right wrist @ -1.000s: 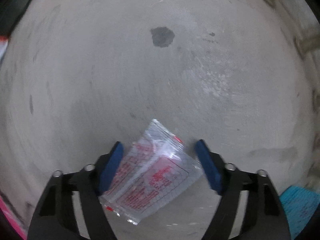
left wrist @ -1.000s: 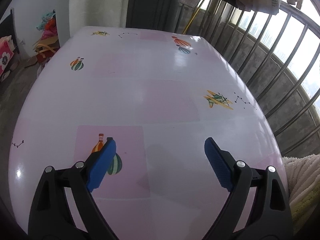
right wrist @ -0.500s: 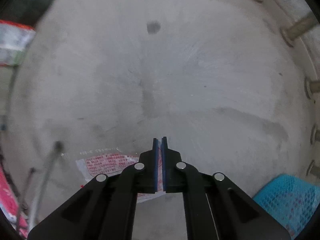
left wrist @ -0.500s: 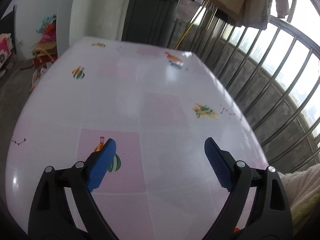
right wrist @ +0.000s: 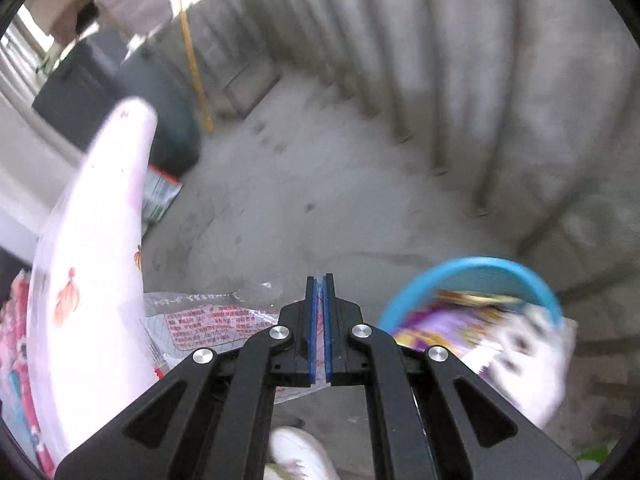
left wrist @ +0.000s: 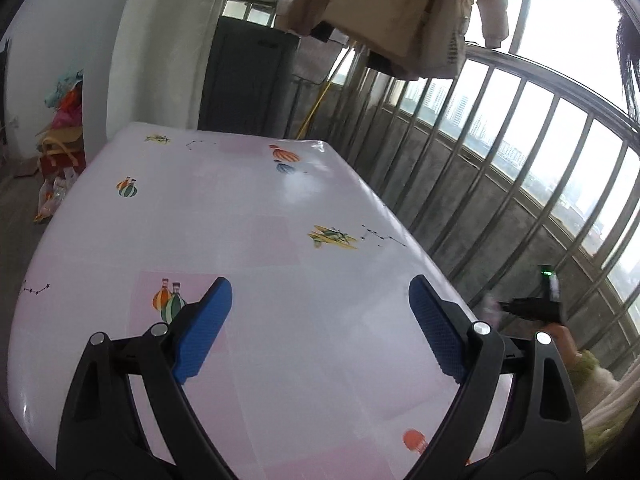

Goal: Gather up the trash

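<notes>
A pale jacket [left wrist: 384, 12] hangs above the railing [left wrist: 520, 184], which runs just beside the pink table [left wrist: 248, 216].

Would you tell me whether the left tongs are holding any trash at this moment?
No, the left tongs stand wide open over the patterned tabletop, with nothing between their blue pads.

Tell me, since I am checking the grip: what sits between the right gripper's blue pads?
In the right wrist view, the right gripper is shut on a clear plastic bag with red print.
</notes>
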`<state>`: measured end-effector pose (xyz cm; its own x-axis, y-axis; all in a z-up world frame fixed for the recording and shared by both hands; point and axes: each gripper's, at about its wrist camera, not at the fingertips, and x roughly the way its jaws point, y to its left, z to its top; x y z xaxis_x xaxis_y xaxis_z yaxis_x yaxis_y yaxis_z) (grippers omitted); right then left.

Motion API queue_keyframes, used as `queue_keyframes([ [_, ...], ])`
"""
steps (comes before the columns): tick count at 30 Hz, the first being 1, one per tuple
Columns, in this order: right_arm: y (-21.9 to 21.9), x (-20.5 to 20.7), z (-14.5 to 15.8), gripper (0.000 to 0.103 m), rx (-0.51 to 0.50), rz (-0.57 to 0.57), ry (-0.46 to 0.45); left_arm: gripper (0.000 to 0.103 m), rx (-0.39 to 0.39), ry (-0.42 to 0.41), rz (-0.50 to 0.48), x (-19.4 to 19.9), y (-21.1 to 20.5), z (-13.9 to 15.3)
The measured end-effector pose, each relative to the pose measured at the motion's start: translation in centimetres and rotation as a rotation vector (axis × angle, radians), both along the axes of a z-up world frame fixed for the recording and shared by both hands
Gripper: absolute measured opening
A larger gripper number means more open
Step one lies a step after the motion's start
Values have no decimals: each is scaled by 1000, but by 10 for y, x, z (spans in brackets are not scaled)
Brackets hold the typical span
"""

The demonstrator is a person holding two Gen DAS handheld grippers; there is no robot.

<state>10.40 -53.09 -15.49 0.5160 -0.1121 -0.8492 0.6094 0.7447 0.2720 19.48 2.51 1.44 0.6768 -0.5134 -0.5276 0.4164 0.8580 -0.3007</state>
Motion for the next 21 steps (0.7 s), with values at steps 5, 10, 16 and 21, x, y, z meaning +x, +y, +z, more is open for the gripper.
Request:
queue_keyframes([
  [5, -35, -78, -42, 3, -41, -191, 133, 86, -32, -8, -39, -22, -3, 8],
  [10, -65, -116, -143, 3, 42, -344, 308, 86, -39, -17, -68, -39, -7, 16],
  [16, -73, -111, -204, 3, 84, -402, 366, 86, -19, -7, -56, -52, -6, 19],
  [21, -71, -86, -211, 4, 32, -354, 385, 86, -7, 9, -30, -53, -2, 17],
])
